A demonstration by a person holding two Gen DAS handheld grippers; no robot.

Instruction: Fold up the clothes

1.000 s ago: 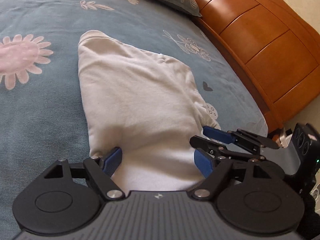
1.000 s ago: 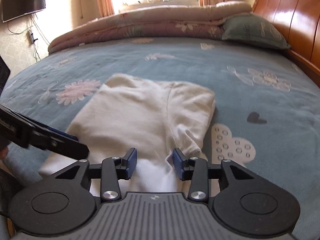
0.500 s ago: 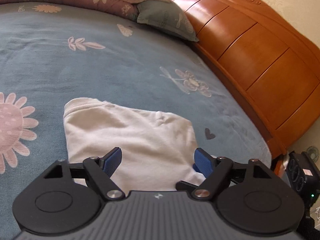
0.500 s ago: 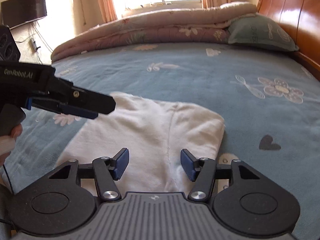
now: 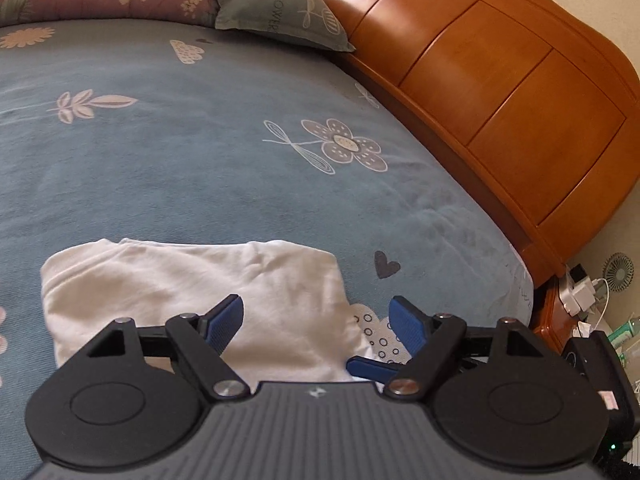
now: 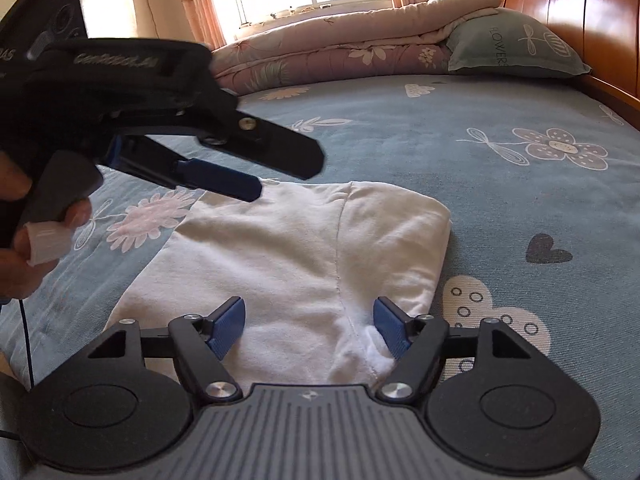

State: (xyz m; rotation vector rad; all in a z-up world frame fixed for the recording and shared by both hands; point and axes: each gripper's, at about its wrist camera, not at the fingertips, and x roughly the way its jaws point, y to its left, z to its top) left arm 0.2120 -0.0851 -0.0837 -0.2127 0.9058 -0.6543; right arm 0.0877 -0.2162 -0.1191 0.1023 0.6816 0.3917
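Observation:
A white folded garment (image 5: 192,280) (image 6: 304,248) lies flat on the blue flowered bed sheet (image 5: 200,160) (image 6: 480,184). My left gripper (image 5: 316,308) hangs open above the garment's near right part with nothing between its fingers. The right wrist view shows that left gripper (image 6: 284,178) held in a person's hand (image 6: 24,240), raised over the garment's far left corner. My right gripper (image 6: 309,308) sits low over the garment's near edge. Its jaws are opening and the pads stand clear of the cloth seam between them. One blue finger (image 5: 368,366) of it shows in the left wrist view.
A wooden headboard (image 5: 480,80) (image 6: 560,20) runs along the bed's right side. A green pillow (image 5: 276,12) (image 6: 512,44) and a rolled quilt (image 6: 340,52) lie at the far end. A cluttered nightstand (image 5: 576,296) with a small fan (image 5: 619,272) stands beyond the bed's corner.
My left gripper has risen and drawn back from the garment, still open. The right gripper's jaws have spread much wider over the garment's near edge.

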